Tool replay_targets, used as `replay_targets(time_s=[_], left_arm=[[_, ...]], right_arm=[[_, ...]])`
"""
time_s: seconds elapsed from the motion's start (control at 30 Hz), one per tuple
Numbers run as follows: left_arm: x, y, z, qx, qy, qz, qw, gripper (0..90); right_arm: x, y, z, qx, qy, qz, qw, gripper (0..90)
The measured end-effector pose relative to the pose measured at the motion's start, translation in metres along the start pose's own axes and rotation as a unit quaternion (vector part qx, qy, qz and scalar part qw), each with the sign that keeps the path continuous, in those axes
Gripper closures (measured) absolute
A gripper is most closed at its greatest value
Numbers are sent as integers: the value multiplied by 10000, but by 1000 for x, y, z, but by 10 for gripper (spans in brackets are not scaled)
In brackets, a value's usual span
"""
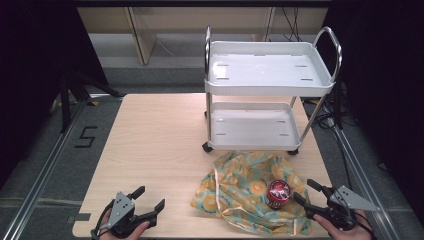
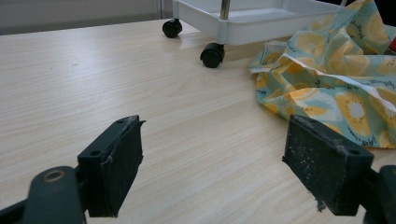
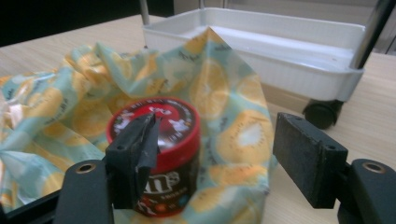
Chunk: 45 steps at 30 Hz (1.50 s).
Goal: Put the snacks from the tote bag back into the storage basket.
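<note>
A red-lidded candy jar [image 1: 278,193] [image 3: 161,154] stands upright on a crumpled yellow-and-teal patterned cloth [image 1: 247,187] [image 3: 224,107] [image 2: 336,79] at the table's front right. My right gripper [image 1: 305,191] [image 3: 219,154] is open just right of the jar, with one jaw in front of the jar and nothing clamped. My left gripper [image 1: 148,198] [image 2: 215,172] is open over bare wood at the front left, apart from the cloth.
A white two-shelf cart [image 1: 270,75] [image 3: 280,51] [image 2: 252,18] on black casters stands at the table's [image 1: 155,135] far right, just behind the cloth. Dark floor and aluminium rails [image 1: 45,170] flank the table.
</note>
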<state>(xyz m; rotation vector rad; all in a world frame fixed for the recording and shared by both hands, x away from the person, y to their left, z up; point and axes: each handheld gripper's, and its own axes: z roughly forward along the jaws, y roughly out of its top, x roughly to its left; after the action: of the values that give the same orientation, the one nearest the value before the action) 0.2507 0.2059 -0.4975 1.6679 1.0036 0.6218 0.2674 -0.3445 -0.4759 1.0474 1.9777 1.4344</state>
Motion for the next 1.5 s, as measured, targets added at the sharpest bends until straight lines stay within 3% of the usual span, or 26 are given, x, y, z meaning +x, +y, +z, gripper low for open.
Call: replay_targets(time_s=[0.03, 0.13, 0.17, 0.23, 0.33, 0.37, 0.4, 0.43, 0.5, 0.57, 0.6, 0.63, 0.77, 0.87, 1.0, 1.1, 1.13, 1.33, 1.43, 1.5], left_arm=[[0, 0, 0, -16, -26, 20, 10000, 189], [-2, 0, 0, 45, -96, 108, 9999, 187], [-2, 0, 0, 31, -110, 113, 9999, 186], [-4, 0, -1, 35, -117, 91, 9999, 186], [-4, 0, -1, 32, -117, 63, 9999, 186], [-4, 0, -1, 28, -117, 64, 9999, 186], [-4, 0, -1, 27, -120, 63, 9999, 186], [-4, 0, -1, 42, -128, 72, 9999, 186], [-4, 0, -1, 54, -137, 70, 9999, 186], [-4, 0, -1, 54, -148, 62, 9999, 185], [-4, 0, -1, 54, -148, 62, 9999, 185], [-4, -1, 0, 25, -161, 12, 9999, 185], [-3, 0, 0, 61, -175, 73, 9998, 185], [-3, -1, 0, 32, -196, 41, 9998, 184], [-4, -1, 0, 64, -176, 28, 9998, 184], [-3, 0, 0, 62, -183, 68, 9998, 183], [-3, 0, 0, 62, -183, 68, 9998, 182], [-3, -1, 1, 19, -211, -8, 9998, 181], [-3, -1, 1, 79, -210, 32, 9997, 181], [-3, -1, 1, 61, -229, 29, 9997, 181]], right_arm=[[0, 1, 1, -33, -2, -155, 9999, 316], [7, 2, 3, 39, 124, -118, 9998, 311], [7, 2, 5, 31, 191, -270, 9994, 307], [11, 4, 7, 39, 298, -266, 9992, 296], [11, 5, 9, 2, 326, -447, 9985, 277], [14, 5, 9, 19, 374, -353, 9987, 272], [14, 5, 11, -1, 396, -488, 9980, 270], [17, 5, 10, 85, 424, -323, 9985, 264], [16, 6, 13, 32, 500, -611, 9969, 257], [21, 7, 13, 130, 512, -386, 9979, 255], [21, 7, 13, 130, 512, -386, 9979, 255], [19, 7, 16, 32, 522, -663, 9964, 253], [23, 7, 25, 252, 599, -606, 9960, 233], [23, 6, 28, 397, 525, -517, 9965, 220], [17, 4, 37, 432, 510, -645, 9957, 210], [20, 2, 39, 588, 518, -501, 9957, 205], [18, 3, 42, 600, 575, -641, 9945, 201], [18, 1, 49, 720, 629, -526, 9940, 195], [16, 1, 53, 627, 604, -658, 9940, 195], [18, 0, 53, 661, 609, -581, 9943, 195]])
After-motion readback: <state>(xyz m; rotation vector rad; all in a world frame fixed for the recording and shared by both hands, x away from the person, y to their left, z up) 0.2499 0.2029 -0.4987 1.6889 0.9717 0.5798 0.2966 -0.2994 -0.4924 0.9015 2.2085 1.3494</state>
